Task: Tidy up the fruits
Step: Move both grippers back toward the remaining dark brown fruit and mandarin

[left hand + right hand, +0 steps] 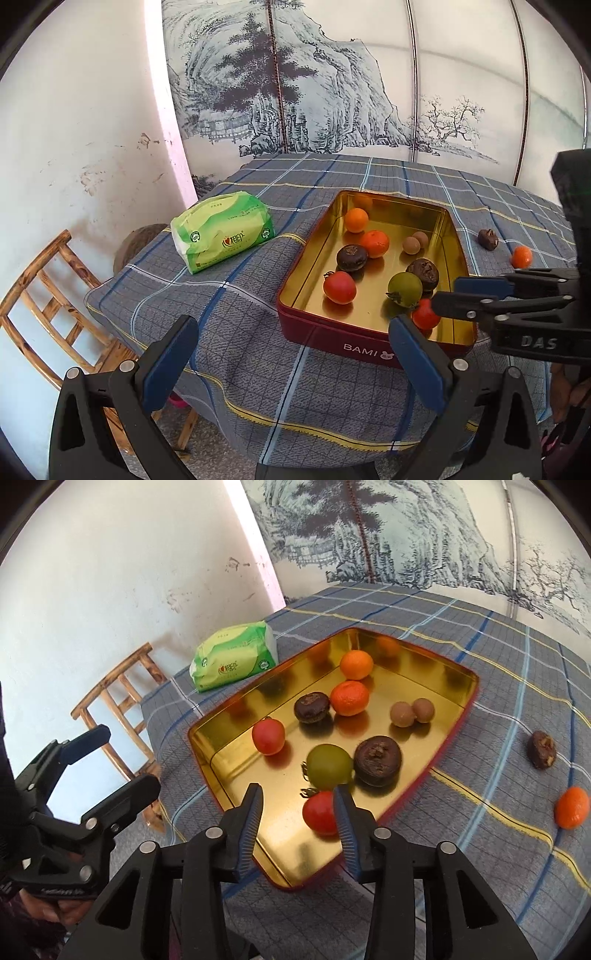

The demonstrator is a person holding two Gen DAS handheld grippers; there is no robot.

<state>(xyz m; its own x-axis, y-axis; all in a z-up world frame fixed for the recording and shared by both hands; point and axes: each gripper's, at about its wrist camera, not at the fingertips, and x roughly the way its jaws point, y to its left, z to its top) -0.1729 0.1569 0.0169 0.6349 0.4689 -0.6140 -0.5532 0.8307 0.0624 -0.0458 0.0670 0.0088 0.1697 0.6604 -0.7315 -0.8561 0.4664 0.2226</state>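
Hovering over the tin's (458,686) near corner, the right gripper (297,808) straddles a red tomato (318,814) resting on the gold floor; its right pad hides the fruit's edge, so contact there is hard to judge, but a clear gap shows on the left and the jaws look released. The left gripper (295,354) stands wide apart, clasping nothing. More fruit lies in the tin, a green tomato (328,766) among it. An orange (571,806) and a brown fruit (542,754) (partly blurred) sit outside on the cloth (498,657).
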